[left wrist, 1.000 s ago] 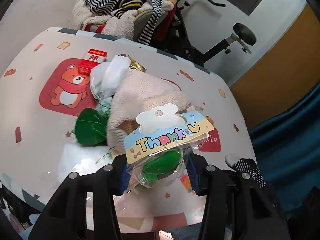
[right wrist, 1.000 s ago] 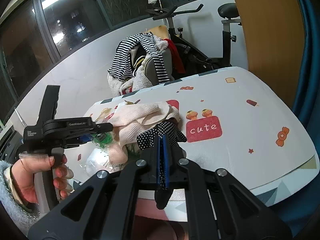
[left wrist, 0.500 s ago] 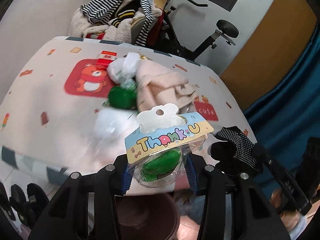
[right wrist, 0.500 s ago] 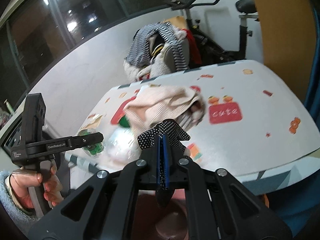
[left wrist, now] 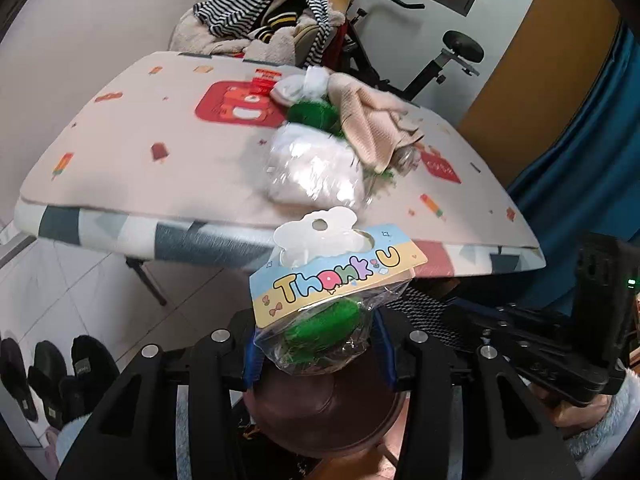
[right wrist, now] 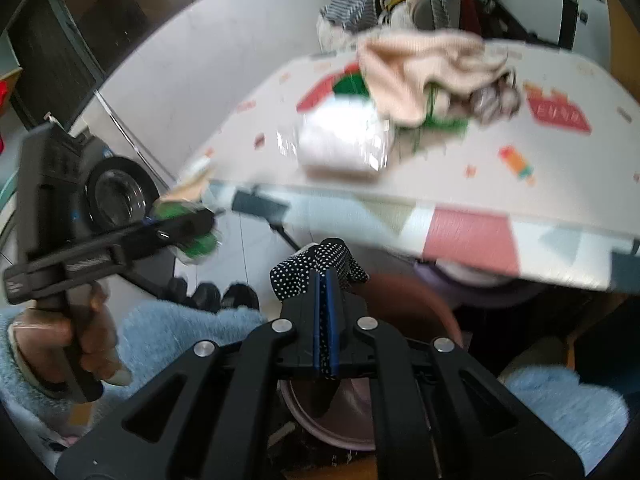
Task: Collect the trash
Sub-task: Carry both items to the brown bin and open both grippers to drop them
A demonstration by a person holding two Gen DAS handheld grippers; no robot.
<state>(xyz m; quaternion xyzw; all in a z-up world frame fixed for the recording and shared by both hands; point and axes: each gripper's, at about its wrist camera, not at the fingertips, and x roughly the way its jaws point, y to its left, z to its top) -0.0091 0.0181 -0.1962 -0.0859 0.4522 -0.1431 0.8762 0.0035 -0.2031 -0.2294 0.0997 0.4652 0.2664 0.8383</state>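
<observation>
My left gripper (left wrist: 318, 346) is shut on a clear plastic packet (left wrist: 320, 300) with a "Thank U" card top and green stuff inside. It hangs below the table edge, above a brown bin (left wrist: 324, 412). My right gripper (right wrist: 326, 292) is shut on a black white-dotted cloth scrap (right wrist: 316, 266), held over the same bin (right wrist: 420, 312). The left gripper with its packet also shows in the right wrist view (right wrist: 188, 228). On the table (left wrist: 120, 152) lie a clear bag of white material (left wrist: 316, 168), a green wrapper (left wrist: 312, 114) and a beige towel (left wrist: 372, 120).
A chair piled with striped clothes (left wrist: 272, 24) and an exercise bike (left wrist: 444, 60) stand behind the table. Black slippers (left wrist: 48, 376) sit on the tiled floor at left. A blue curtain (left wrist: 580, 152) hangs at right. A washing machine (right wrist: 112, 196) is at left.
Both grippers have pulled back off the table and dropped below its front edge, each still holding its item. The bin has come into view under them.
</observation>
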